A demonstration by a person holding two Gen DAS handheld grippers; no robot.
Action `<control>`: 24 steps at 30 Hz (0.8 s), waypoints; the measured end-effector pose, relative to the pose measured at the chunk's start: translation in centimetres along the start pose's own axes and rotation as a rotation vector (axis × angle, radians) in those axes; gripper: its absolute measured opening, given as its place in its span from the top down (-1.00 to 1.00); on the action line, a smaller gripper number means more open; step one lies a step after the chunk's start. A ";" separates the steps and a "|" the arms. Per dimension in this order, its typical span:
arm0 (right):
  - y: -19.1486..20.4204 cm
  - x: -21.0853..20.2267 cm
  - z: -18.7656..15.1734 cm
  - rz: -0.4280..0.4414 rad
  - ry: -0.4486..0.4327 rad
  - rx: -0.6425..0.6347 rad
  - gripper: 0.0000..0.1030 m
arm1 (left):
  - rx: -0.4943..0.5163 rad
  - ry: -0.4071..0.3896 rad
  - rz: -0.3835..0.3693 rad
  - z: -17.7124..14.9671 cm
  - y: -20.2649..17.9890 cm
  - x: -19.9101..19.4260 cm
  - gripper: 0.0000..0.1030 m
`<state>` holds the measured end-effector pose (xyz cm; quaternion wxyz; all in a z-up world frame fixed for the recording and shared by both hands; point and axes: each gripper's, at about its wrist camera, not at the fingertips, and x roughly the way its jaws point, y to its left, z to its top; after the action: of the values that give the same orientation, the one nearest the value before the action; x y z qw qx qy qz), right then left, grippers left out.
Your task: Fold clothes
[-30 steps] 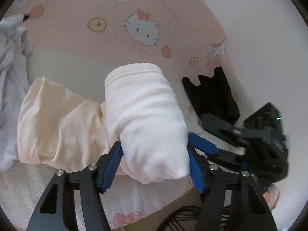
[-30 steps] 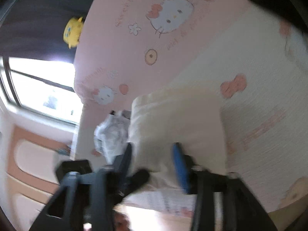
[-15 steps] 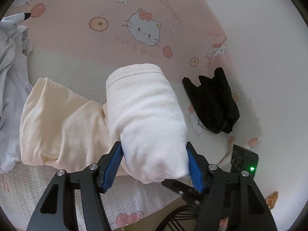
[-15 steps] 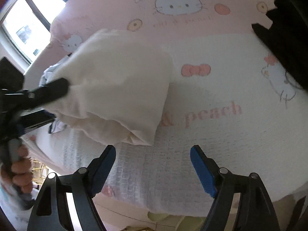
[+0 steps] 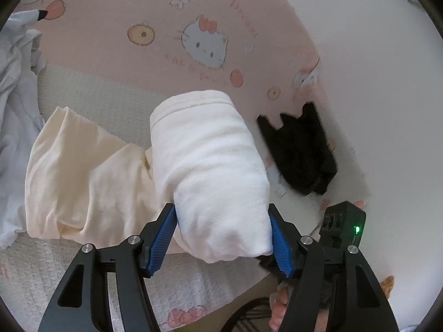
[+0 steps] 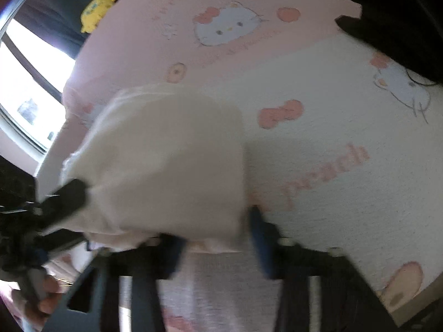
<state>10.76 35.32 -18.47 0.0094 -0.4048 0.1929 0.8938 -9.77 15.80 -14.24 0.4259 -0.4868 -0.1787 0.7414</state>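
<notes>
A folded cream-white garment (image 5: 210,171) sticks out forward as a thick roll, and my left gripper (image 5: 221,235) is shut on its near end with both blue pads pressed in. The rest of the cream cloth (image 5: 83,171) trails left onto the bed. In the right wrist view, which is blurred, the same garment (image 6: 166,166) hangs just ahead of my right gripper (image 6: 213,238). Its near edge lies between the narrowed jaws, and whether they pinch it is unclear. The left gripper (image 6: 69,193) shows at that view's left. The right gripper's black body (image 5: 343,227) sits at the lower right.
The bed carries a pink and white cartoon-cat sheet (image 5: 110,55). A black garment (image 5: 299,155) lies by the white wall (image 5: 373,83). Pale bluish clothes (image 5: 16,110) are heaped at the left. A window (image 6: 27,83) and a yellow plush toy (image 6: 97,8) lie beyond the bed.
The right gripper stood wide open and back from the garment half a second ago; it has moved in and its jaws have narrowed around the garment's edge. The left gripper's hold is unchanged.
</notes>
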 end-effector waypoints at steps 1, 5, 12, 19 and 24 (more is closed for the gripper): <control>0.7 -0.2 0.1 -0.004 -0.007 -0.031 0.33 | -0.015 -0.010 -0.019 -0.1 0.3 -0.2 -0.19; 3.3 -1.2 0.5 -0.021 -0.037 -0.156 0.37 | -0.117 -0.076 -0.114 0.2 2.4 -2.1 -0.19; 8.7 -2.9 1.3 -0.038 -0.063 -0.346 0.37 | -0.110 -0.156 -0.152 0.7 3.3 -6.3 -0.16; 11.3 -3.0 1.1 -0.022 -0.043 -0.438 0.37 | -0.067 -0.194 -0.111 -1.3 5.6 -8.1 -0.17; 11.9 -1.1 0.4 0.048 0.006 -0.443 0.33 | -0.138 -0.217 0.012 -3.3 10.7 -8.0 -0.17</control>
<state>9.20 24.56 -13.41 -0.1014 -0.3950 0.0016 0.9131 -10.52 2.72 -18.49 0.3653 -0.4330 -0.2713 0.7782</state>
